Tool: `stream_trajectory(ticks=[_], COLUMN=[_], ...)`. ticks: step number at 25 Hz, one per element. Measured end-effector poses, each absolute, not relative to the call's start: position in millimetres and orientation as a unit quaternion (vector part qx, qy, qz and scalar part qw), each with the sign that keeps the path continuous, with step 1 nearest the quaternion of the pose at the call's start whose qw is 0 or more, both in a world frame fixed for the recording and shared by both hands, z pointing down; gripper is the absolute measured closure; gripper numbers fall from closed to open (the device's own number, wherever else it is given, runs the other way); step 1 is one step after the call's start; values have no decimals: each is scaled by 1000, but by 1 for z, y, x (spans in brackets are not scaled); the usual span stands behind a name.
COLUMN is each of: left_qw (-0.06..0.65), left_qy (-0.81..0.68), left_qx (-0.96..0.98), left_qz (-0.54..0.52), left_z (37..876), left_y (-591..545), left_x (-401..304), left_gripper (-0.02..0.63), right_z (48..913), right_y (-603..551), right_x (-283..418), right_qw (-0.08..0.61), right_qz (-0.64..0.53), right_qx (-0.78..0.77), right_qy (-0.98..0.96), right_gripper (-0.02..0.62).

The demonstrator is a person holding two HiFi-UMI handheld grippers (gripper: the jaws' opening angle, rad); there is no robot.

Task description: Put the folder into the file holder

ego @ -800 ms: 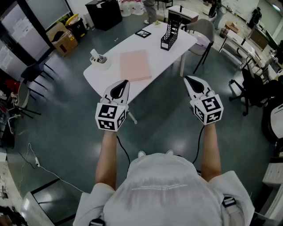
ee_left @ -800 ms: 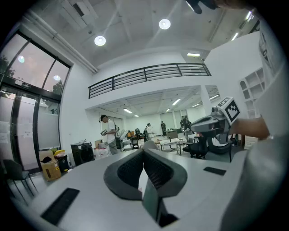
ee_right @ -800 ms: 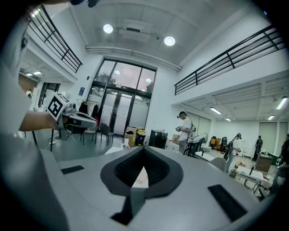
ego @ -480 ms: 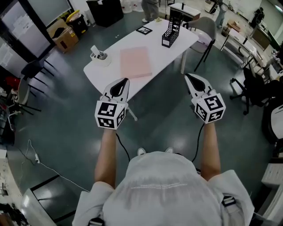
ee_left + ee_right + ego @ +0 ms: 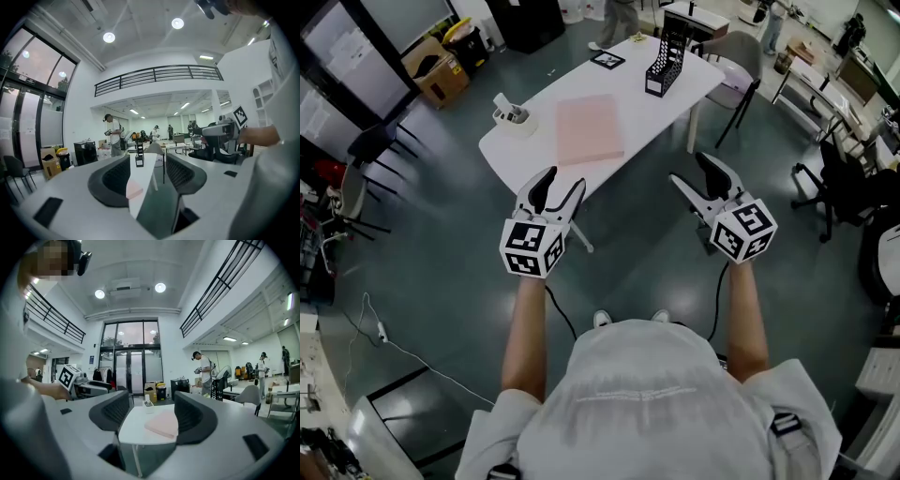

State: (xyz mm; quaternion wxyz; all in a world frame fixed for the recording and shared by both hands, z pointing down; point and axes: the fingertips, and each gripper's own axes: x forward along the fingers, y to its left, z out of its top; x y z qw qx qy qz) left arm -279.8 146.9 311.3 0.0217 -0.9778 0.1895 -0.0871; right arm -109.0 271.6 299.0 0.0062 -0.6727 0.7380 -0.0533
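Both pairs of jaws have just opened: your left hand-held gripper (image 5: 562, 180) and right hand-held gripper (image 5: 690, 169) are empty, short of the table (image 5: 525, 159); folder (image 5: 590, 128) ungrasped, file holder (image 5: 667, 64) awaiting.

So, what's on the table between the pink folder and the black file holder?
Nothing. In the head view, the stretch of white table between the folder and the file holder is bare.

Your left gripper view shows only a sliver of the folder (image 5: 134, 189), the rest behind a jaw; the cup's (image 5: 514, 118) contents are too small to tell.
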Motion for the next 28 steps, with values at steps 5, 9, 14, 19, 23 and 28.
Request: stream_trajectory(ticks=[5, 9, 14, 19, 23, 28], left_qw=[23, 25, 24, 24, 21, 19], left_qy=[195, 201, 214, 231, 247, 261], left_qx=[-976, -974, -971, -966, -962, -958], left_qz=[-98, -103, -104, -109, -115, -116], left_z=[314, 316, 320, 323, 325, 324], left_y=[150, 151, 157, 168, 173, 166], left_x=[-274, -266, -246, -226, -214, -202], left_gripper=[351, 351, 351, 348, 348, 345], right_z=[302, 311, 318, 324, 325, 322], right_y=[273, 273, 278, 285, 288, 279], right_x=[-98, -85, -57, -29, -7, 18], right_qw=[-20, -47, -64, -77, -83, -79], right_qz=[-44, -41, -40, -41, -43, -40], right_qx=[-678, -683, -683, -670, -655, -651], right_qy=[733, 728, 727, 737, 750, 754], right_gripper=[299, 270, 262, 262, 264, 266])
